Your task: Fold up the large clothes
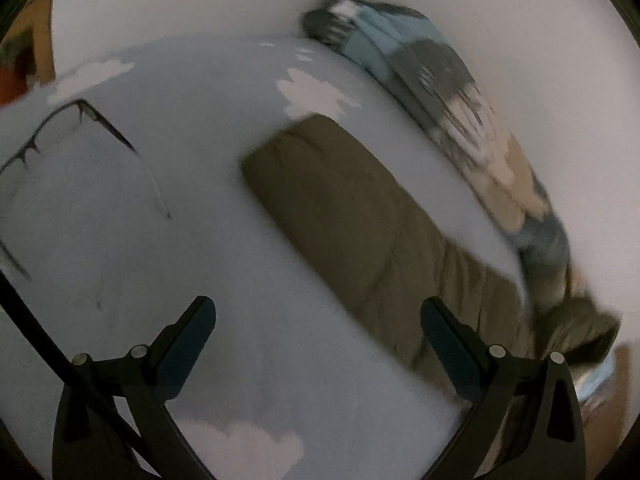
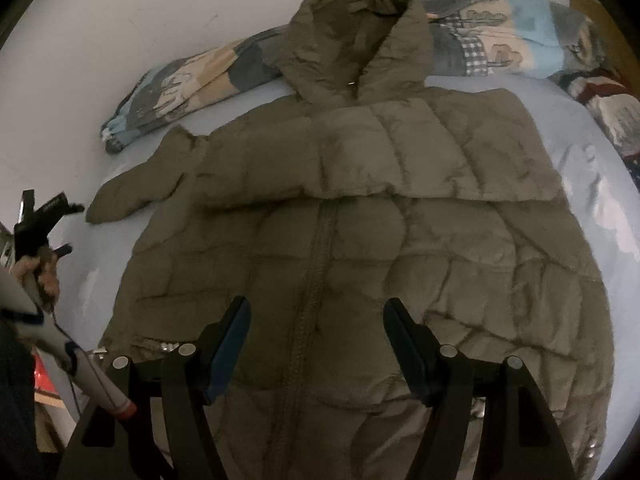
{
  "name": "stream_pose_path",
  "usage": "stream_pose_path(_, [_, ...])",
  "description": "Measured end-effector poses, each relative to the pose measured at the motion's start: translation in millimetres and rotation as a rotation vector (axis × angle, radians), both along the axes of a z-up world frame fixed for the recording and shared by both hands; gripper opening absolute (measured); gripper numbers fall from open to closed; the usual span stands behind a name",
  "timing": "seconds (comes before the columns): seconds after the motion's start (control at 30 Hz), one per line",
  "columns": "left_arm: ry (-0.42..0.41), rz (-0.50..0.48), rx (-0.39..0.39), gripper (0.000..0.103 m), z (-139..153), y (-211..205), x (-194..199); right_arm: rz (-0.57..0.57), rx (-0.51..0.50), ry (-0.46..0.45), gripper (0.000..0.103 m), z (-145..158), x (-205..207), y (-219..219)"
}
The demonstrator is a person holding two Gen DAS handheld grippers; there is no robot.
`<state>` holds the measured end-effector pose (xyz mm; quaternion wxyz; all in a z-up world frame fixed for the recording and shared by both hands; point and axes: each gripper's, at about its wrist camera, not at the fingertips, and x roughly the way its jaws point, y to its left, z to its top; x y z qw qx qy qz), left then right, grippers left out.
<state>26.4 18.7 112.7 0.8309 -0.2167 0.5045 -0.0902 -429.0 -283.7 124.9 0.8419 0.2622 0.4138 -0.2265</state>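
Note:
An olive quilted hooded jacket (image 2: 360, 220) lies front up on a pale blue bed sheet (image 2: 580, 152), hood at the far end. One sleeve is folded across the chest; the other sleeve (image 2: 136, 192) sticks out to the left. My right gripper (image 2: 316, 344) is open and empty above the jacket's lower front. My left gripper (image 1: 318, 344) is open and empty over the bare sheet; that sleeve (image 1: 340, 208) lies ahead and to its right. The left gripper also shows at the left edge of the right wrist view (image 2: 44, 220).
A rolled patchwork blanket (image 2: 192, 80) lies along the far side of the bed against a white wall (image 2: 120, 12); it also shows in the left wrist view (image 1: 460, 92). The sheet (image 1: 160, 240) carries cloud and branch prints.

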Motion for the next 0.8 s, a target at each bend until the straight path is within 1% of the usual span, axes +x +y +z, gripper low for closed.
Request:
stream_pose_path(0.03, [-0.001, 0.015, -0.022, 0.096, -1.7, 6.6, 9.5, 0.002, 0.002, -0.001, 0.074, -1.1, 0.7, 0.7])
stream_pose_path(0.07, [-0.002, 0.024, -0.035, 0.089, -3.7, 10.5, 16.6, 0.001, 0.004, 0.000, 0.074, -2.1, 0.5, 1.4])
stream_pose_path(0.1, [0.006, 0.028, -0.040, 0.085, -6.2, 12.3, 22.7, -0.003, 0.017, -0.002, 0.074, -3.6, 0.1, 1.7])
stream_pose_path(0.17, [0.030, 0.027, -0.064, 0.073, -13.5, 12.1, 35.3, -0.005, 0.052, -0.015, 0.074, -5.5, -1.3, 1.3])
stream_pose_path(0.27, [0.049, 0.047, -0.072, 0.069, -25.9, 9.6, 51.6, -0.014, 0.054, -0.019, 0.074, -6.9, -1.2, 1.6])
stream_pose_path(0.33, [0.053, 0.078, -0.100, 0.069, -33.3, 13.4, 57.3, -0.021, 0.043, -0.021, 0.074, -6.3, -1.5, 1.3])
stream_pose_path(0.37, [0.052, 0.096, -0.121, 0.066, -36.6, 14.9, 60.7, -0.024, 0.039, -0.020, 0.074, -6.6, -0.9, 1.5])
stream_pose_path(0.43, [0.031, 0.112, -0.181, 0.064, -43.3, 17.8, 65.3, -0.032, 0.036, -0.026, 0.074, -6.6, -2.0, 1.0])
stream_pose_path(0.5, [0.023, 0.117, -0.192, 0.063, -49.7, 16.1, 67.5, -0.028, 0.036, -0.028, 0.074, -6.7, -1.9, 1.2])
stream_pose_path(0.53, [0.015, 0.123, -0.176, 0.054, -50.0, 13.9, 68.1, -0.029, 0.034, -0.028, 0.074, -6.7, -1.9, 1.2])
stream_pose_path(0.57, [0.005, 0.120, -0.163, 0.032, -49.1, 11.5, 68.4, -0.030, 0.031, -0.029, 0.074, -6.7, -2.1, 1.4])
stream_pose_path(0.63, [0.006, 0.107, -0.173, 0.019, -46.5, 8.2, 67.8, -0.027, 0.027, -0.030, 0.074, -7.1, -1.6, 1.5])
stream_pose_path(0.67, [-0.008, 0.109, -0.176, 0.018, -42.1, 8.3, 66.0, -0.030, 0.023, -0.028, 0.074, -7.4, -1.5, 1.1])
stream_pose_path(0.73, [-0.046, 0.094, -0.147, 0.017, -28.5, 3.9, 62.0, -0.043, 0.023, -0.032, 0.074, -7.2, -1.6, -1.2])
stream_pose_path(0.77, [-0.064, 0.078, -0.127, 0.017, -17.5, -1.1, 59.1, -0.054, 0.024, -0.034, 0.074, -6.8, -2.3, -3.0])
stream_pose_path(0.8, [-0.080, 0.066, -0.124, 0.016, -7.8, -4.9, 56.5, -0.069, 0.021, -0.039, 0.074, -5.9, -3.9, -5.2])
